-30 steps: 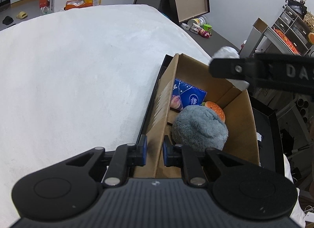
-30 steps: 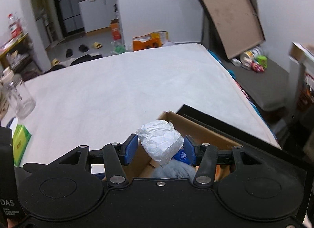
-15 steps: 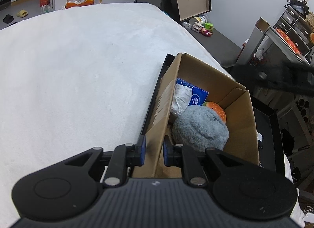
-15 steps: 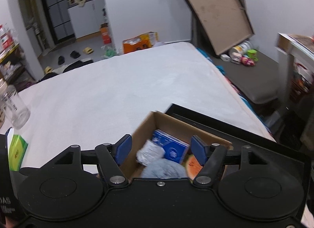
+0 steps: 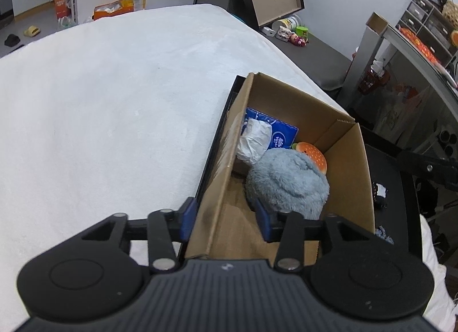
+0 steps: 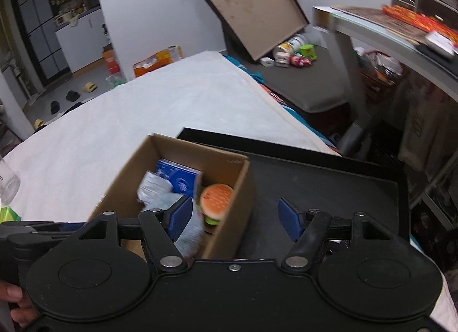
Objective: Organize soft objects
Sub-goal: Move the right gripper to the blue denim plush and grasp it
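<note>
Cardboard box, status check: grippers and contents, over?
Left gripper just opened, fingers astride the cardboard box wall, not pressing. Right gripper open, empty. Crumpled paper, grey plush, burger toy inside. Nothing in the way.

From over the right gripper [image 6: 232,217], its blue-padded jaws stand apart with nothing between them, having just been opening. Below them sits an open cardboard box [image 6: 229,160] in a black tray [image 6: 329,183] at the edge of a white-covered bed [image 6: 143,117]. Inside the box lie a blue packet [image 6: 179,179], a crumpled white paper wad [image 6: 153,187], a burger-shaped toy [image 6: 216,199] and something pale grey-blue and blurred [image 6: 191,229]. A hand [image 6: 17,303] shows at the lower left corner. Slippers [image 6: 90,86] lie on the far floor.
</note>
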Available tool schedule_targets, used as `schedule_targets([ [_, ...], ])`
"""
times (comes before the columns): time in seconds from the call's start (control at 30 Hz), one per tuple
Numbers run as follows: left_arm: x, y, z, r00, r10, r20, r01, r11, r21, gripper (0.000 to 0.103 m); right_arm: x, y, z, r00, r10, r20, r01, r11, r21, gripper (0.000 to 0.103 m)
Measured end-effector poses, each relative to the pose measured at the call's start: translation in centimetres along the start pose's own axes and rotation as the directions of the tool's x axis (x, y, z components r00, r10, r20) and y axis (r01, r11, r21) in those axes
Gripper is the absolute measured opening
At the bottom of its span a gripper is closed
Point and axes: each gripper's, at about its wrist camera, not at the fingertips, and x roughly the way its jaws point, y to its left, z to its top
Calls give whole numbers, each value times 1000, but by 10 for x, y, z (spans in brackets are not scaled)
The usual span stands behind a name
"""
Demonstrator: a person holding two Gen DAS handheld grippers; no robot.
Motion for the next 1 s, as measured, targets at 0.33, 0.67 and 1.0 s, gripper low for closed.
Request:
schedule_targets([
  [0.33, 6, -21, -7, 999, 47, -13, -45, 995, 89, 66, 4, -35, -42, 997, -54, -58, 60, 992, 112, 78],
  [0.67, 10, -29, -10, 996, 82, -26, -79, 990, 114, 68, 15, -58, -79, 990, -93, -111, 114, 971, 208, 87],
  [1.0, 11, -41, -14, 991, 130, -17, -125, 979, 162, 74, 32, -75, -106, 970, -152, -188, 193, 955, 224, 92],
])
